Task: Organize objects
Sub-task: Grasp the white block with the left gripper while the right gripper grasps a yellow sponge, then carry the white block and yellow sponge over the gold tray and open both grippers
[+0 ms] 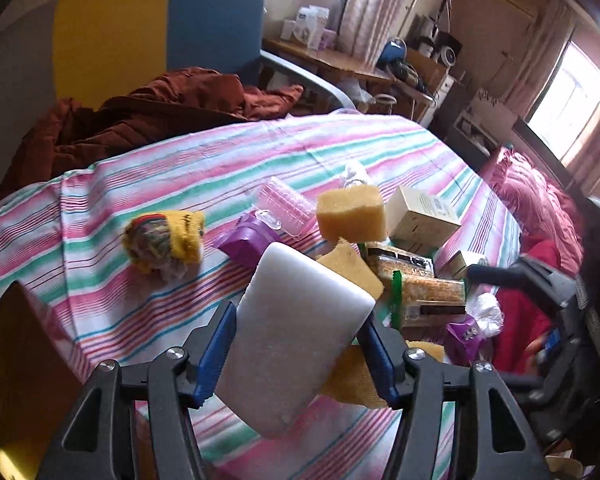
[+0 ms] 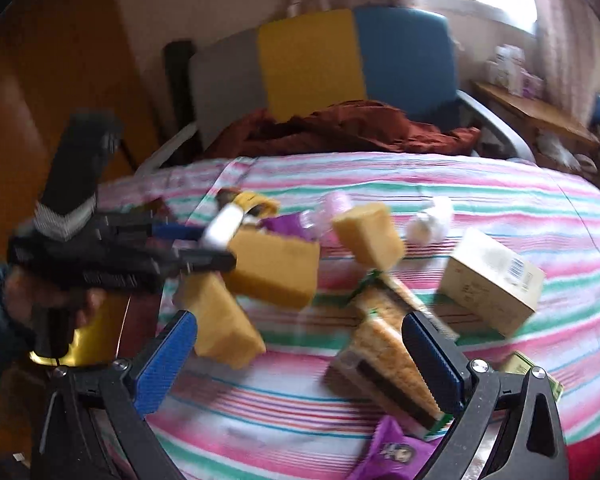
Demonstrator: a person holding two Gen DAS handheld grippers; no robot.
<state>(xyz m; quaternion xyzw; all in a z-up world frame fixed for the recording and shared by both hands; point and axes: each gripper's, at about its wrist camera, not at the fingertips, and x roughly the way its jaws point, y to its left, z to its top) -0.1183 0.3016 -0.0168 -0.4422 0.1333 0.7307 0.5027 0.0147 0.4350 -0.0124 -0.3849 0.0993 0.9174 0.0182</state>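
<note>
The bed (image 1: 260, 152), w/ its striped sheet, was the landmark; everything sat on it or hung over it. A heap of odds lay mid-bed: a cream box (image 1: 422, 216) toward the right side, snack packs (image 2: 388, 344) in front of it, yellow sponges (image 1: 350, 214) at centre, a knitted sock ball (image 1: 164, 240) apart to the left, purple wrappers (image 1: 246, 240) between sock and sponges. The white block (image 1: 296, 324) was up off the bed, over its near edge, pinched by the left gripper (image 1: 296, 344). It looked like foam or a soft eraser-type sponge: prob. very light, squashy, matte so not slippery, not fragile. The hold was across its narrow faces about mid-length, which seemed sound; too hard a squeeze would likely dent it, and it stuck well out past the pads so it could swing. The left jaws stood roughly half spread, both blue pads (image 1: 216, 356) pressed on the block's sides. The right gripper (image 2: 300, 356) hovered low over the bed's near side, jaws wide apart, nothing between them but blurred view; a sponge wedge (image 2: 224, 320) lay just beyond its left pad, snack packs by its right one, touching neither as far as blur allowed.
</note>
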